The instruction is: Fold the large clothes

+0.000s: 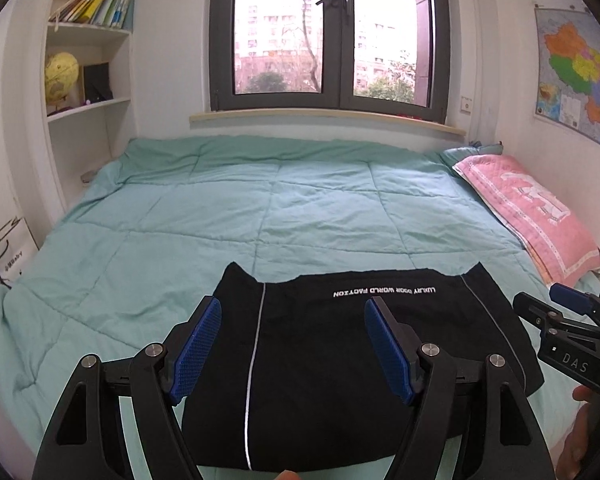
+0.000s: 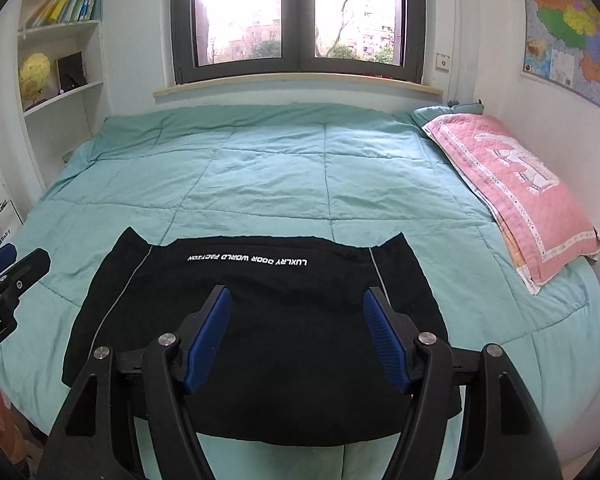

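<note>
A black garment (image 1: pixel 340 368) with white lettering and thin grey stripes lies folded into a flat rectangle at the near edge of the green quilt (image 1: pixel 260 208). It also shows in the right wrist view (image 2: pixel 260 320). My left gripper (image 1: pixel 293 344) is open and empty, held above the garment's left part. My right gripper (image 2: pixel 297 336) is open and empty, above the garment's middle. The right gripper shows at the right edge of the left wrist view (image 1: pixel 572 320), and the left gripper at the left edge of the right wrist view (image 2: pixel 4 280).
A pink pillow (image 2: pixel 512 188) lies along the bed's right side by the wall. A window (image 1: pixel 328 32) is behind the bed. White shelves (image 1: pixel 88 60) with books and a yellow globe (image 1: pixel 61 76) stand at the left. A map (image 1: pixel 580 72) hangs at the right.
</note>
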